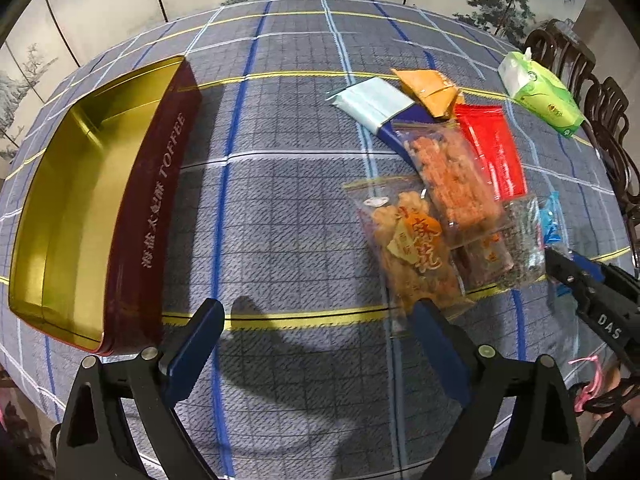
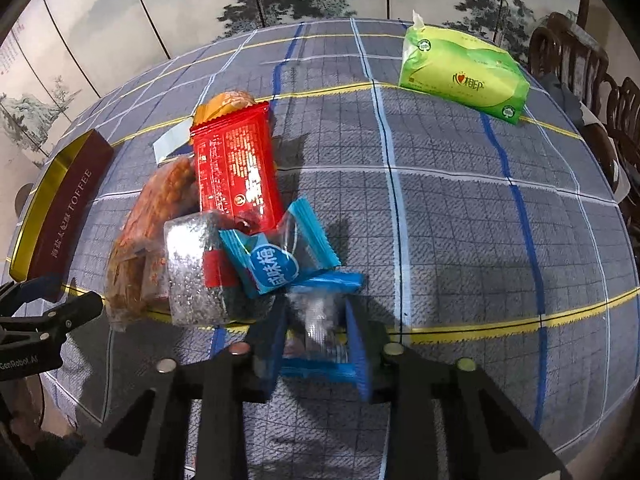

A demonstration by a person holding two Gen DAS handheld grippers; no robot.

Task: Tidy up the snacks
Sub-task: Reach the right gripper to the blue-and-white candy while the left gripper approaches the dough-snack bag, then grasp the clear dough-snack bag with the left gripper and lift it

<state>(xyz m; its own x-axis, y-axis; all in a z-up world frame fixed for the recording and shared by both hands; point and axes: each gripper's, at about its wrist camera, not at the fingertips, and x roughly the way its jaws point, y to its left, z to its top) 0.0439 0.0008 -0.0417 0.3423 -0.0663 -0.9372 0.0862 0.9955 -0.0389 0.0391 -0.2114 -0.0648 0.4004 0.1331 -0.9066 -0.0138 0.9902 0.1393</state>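
Observation:
An open gold-lined red toffee tin (image 1: 60,216) lies at the left, also seen in the right wrist view (image 2: 60,216). A pile of snack packets lies at the right: an orange fried-snack bag (image 1: 412,252), a red packet (image 2: 232,172), a silvery seed bag (image 2: 196,272) and a blue plum candy (image 2: 276,264). My left gripper (image 1: 316,320) is open and empty between the tin and the pile. My right gripper (image 2: 316,332) is shut on a second blue-wrapped candy (image 2: 320,320) at the pile's near edge.
A green tissue pack (image 2: 460,72) lies at the far right of the checked tablecloth (image 2: 480,240). Dark wooden chairs (image 2: 580,64) stand beyond the table's right edge. A painted folding screen stands behind the table.

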